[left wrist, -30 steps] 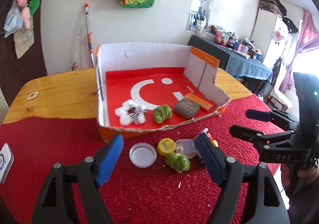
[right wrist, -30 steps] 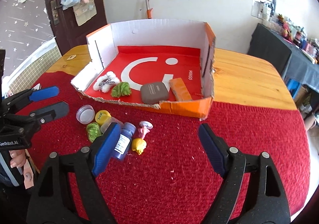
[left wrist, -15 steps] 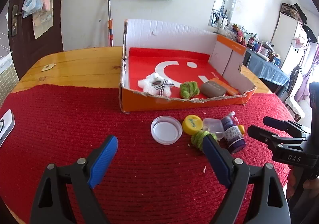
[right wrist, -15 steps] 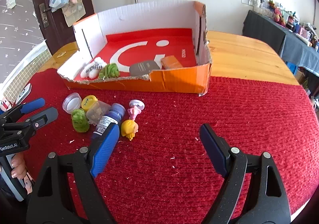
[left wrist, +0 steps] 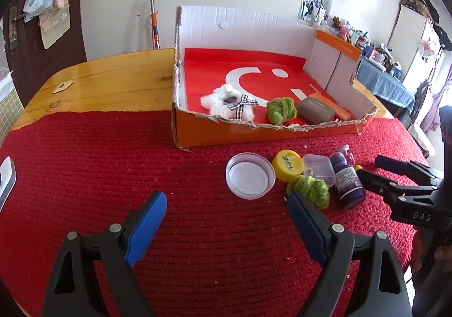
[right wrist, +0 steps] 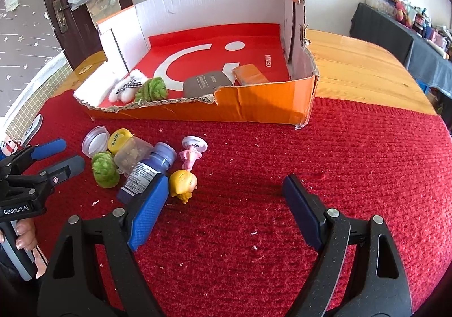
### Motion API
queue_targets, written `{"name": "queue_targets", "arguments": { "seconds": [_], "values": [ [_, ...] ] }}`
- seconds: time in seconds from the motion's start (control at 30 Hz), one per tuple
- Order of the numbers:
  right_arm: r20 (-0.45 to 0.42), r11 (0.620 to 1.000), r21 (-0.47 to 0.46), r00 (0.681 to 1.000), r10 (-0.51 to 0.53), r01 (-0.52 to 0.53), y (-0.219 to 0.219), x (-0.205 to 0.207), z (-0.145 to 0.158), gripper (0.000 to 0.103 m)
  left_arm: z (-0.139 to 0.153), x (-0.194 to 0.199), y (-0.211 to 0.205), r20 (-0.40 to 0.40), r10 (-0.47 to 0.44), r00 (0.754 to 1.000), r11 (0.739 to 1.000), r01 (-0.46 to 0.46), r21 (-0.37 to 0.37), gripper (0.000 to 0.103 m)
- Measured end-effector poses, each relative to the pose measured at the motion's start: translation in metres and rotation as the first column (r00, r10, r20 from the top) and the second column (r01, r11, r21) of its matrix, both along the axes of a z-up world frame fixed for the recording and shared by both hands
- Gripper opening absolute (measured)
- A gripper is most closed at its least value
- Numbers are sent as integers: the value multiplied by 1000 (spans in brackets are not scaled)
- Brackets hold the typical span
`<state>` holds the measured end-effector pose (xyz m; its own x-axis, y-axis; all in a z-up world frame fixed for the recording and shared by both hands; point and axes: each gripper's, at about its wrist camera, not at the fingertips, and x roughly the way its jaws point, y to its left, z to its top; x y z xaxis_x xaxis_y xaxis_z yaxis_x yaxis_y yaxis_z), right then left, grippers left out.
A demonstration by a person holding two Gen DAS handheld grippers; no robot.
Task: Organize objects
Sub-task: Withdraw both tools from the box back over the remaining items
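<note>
While the cardboard box [right wrist: 254, 111] sits ahead of me on the red mat [right wrist: 353, 161] with a white plush [left wrist: 226, 104], a green yarn ball [left wrist: 281, 109], a grey case [left wrist: 315, 111] and an orange bar [left wrist: 333, 108] already inside, the loose clutter lies in a clump just in front of its near wall. My right gripper [right wrist: 226, 209] hovers over bare mat with its jaws spread wide and nothing between them; my left gripper [left wrist: 226, 221] is likewise spread and empty. Of the clump, the blue bottle [right wrist: 147, 173] is the biggest piece. It lies on its side, cap pointing toward the box, base toward me, its base end touching or just beside my right gripper's left finger. So it lies left of my right gripper's centre, and I judge a short leftward shift would straddle it across its long axis. Beside it rest a clear jar [right wrist: 131, 154], a second green yarn ball [right wrist: 104, 167], a clear lid [right wrist: 95, 143], a yellow cap [right wrist: 120, 140], a yellow figurine [right wrist: 183, 185] and a pink one [right wrist: 189, 159]. My left gripper sits nearer the lid and the yarn.
</note>
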<state>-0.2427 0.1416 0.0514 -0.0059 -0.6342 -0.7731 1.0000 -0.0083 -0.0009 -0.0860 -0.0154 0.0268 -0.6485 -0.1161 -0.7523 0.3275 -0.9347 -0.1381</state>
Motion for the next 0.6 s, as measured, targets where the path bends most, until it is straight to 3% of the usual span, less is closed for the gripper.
{"name": "queue_targets", "arguments": {
  "seconds": [0.23, 0.6],
  "values": [
    [-44, 1000, 12, 999, 13, -12, -4, 7, -4, 84, -5, -12, -1, 41, -7, 999, 1000, 7, -5, 89],
    [-37, 1000, -6, 999, -26, 26, 1, -16, 4, 84, -7, -21, -1, 61, -27, 998, 999, 29, -38, 89]
  ]
}}
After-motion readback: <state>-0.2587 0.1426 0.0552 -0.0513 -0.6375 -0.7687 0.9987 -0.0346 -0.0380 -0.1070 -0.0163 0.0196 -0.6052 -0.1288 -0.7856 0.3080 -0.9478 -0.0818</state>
